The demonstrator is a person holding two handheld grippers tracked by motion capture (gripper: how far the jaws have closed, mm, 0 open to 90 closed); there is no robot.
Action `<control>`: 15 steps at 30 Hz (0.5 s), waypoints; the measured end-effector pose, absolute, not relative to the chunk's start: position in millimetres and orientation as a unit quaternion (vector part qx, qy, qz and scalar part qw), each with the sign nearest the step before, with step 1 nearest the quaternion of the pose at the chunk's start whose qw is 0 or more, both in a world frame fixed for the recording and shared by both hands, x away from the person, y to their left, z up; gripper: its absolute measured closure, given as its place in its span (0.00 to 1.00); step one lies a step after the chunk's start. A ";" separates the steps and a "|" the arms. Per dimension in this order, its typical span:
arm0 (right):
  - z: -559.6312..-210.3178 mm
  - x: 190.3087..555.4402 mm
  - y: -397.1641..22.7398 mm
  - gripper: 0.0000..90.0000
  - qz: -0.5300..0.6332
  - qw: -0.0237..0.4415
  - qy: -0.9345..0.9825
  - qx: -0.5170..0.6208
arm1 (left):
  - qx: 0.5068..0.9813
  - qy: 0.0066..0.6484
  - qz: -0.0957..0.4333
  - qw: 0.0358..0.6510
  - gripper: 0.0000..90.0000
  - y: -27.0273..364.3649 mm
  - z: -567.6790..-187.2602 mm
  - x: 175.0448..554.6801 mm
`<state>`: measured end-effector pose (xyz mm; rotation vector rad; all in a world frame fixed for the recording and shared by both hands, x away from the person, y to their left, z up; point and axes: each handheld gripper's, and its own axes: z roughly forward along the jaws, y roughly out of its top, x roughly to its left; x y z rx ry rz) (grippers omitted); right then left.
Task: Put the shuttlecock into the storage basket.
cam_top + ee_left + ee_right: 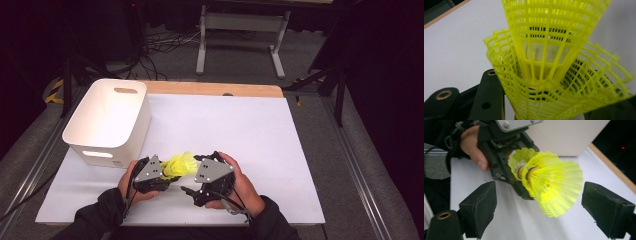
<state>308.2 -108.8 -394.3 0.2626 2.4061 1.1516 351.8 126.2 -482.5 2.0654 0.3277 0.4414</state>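
Yellow plastic shuttlecocks [549, 185], two of them nested one inside the other, are hanging just above the white counter [240, 130] near its front edge, between the two claws. In the left gripper view the inner skirt [549, 32] is rising out of the flared, slightly buckled outer skirt [584, 82]. In the right gripper view two cork-coloured rings are showing where the heads stack.

Handling, as a judgement: these are looking very light, with thin open lattice skirts that are springy but easy to crush or kink; the outer rim is already waving. The heads are appearing to be the only firm part. The best hold is seeming to be at the head or the narrow neck just behind it, not the wide rim, and with gentle pressure. The nested fit is probably loose, so pulling along the axis should be parting them; any twisting is risking snagged ribs.

The left claw [162, 175] is gripping the stack at the head end, its jaws partly closed around the narrow neck, the skirts pointing towards the other hand. The right claw [537, 210] is standing wide open, its pads [480, 207] clear on either side of the outer skirt and touching nothing.

A white bin [107, 122] with handle slots is sitting at the counter's left rear, well apart from the hands
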 end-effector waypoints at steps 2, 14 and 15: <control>-393.9 308.0 -114.9 0.15 0.423 0.234 0.869 0.102 | 0.847 0.133 0.182 0.482 0.61 127.0 -481.9 351.4; -402.5 308.8 -140.4 0.16 0.427 0.258 0.857 0.129 | 0.842 0.137 0.186 0.488 0.61 130.4 -479.8 349.9; -403.3 308.7 -142.1 0.16 0.425 0.262 0.856 0.131 | 0.841 0.138 0.185 0.489 0.61 130.6 -479.8 349.7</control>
